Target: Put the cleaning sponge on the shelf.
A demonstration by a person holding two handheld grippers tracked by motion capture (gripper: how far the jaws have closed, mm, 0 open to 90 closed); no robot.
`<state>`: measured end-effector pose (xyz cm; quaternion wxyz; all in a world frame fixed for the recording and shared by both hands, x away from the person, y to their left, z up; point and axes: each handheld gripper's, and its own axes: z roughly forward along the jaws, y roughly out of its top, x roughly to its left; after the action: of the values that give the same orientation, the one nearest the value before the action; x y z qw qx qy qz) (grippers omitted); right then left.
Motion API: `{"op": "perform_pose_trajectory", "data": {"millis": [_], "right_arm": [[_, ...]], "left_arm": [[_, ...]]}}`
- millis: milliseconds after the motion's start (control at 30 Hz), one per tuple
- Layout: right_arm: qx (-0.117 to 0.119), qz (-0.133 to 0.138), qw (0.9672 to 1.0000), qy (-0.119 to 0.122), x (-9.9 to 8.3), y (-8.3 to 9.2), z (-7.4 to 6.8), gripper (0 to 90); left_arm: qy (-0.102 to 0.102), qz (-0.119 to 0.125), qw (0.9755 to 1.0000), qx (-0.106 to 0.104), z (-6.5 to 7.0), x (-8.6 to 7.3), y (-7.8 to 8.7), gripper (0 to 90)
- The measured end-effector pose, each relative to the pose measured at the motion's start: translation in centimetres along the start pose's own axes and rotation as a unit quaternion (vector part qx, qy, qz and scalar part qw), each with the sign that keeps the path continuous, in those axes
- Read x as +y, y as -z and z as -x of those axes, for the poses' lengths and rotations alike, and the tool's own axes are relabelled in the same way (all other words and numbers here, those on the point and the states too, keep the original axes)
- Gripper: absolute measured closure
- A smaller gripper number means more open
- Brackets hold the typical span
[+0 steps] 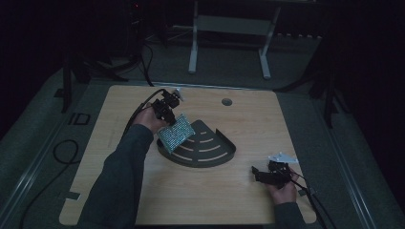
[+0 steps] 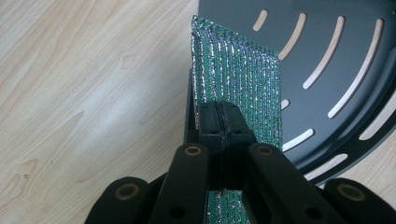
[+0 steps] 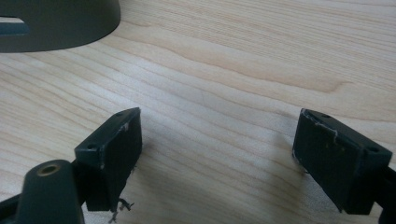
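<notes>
Pinching the green pad (image 2: 238,70), the left tongs (image 2: 219,122) hold it over the tray's (image 2: 355,60) edge, unreleased; right tongs (image 3: 219,158) rest spread on the counter (image 3: 233,60).

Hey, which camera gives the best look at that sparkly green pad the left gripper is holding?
The left gripper view: the green pad is close up, its glittery ribbed weave sharp, pinched between the left gripper jaws above the dark slotted tray. The high view shows the pad small and dim at the tray's edge. The right gripper view looks at bare tabletop.
</notes>
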<state>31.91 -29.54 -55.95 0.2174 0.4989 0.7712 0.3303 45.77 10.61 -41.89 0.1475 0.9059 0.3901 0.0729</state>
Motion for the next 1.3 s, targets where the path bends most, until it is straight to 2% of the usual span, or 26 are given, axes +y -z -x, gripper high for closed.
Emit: {"op": "perform_pose_trajectory", "data": {"millis": [333,533,967,1300], "right_arm": [[0.0,0.0,1.0,0.0,0.0,0.0,0.0,15.3],[0.0,0.0,1.0,0.0,0.0,0.0,0.0,15.3],[0.0,0.0,1.0,0.0,0.0,0.0,0.0,15.3],[0.0,0.0,1.0,0.0,0.0,0.0,0.0,15.3]], "left_arm": [[-0.005,-0.007,0.9999,0.006,0.1,0.2,-0.7,89.9],[-0.007,-0.01,0.9997,0.019,0.2,0.2,-1.2,89.9],[0.002,-0.006,0.9999,0.013,0.1,0.4,-1.5,89.9],[-0.006,-0.016,0.9997,0.015,0.3,0.5,-2.1,89.9]]}}
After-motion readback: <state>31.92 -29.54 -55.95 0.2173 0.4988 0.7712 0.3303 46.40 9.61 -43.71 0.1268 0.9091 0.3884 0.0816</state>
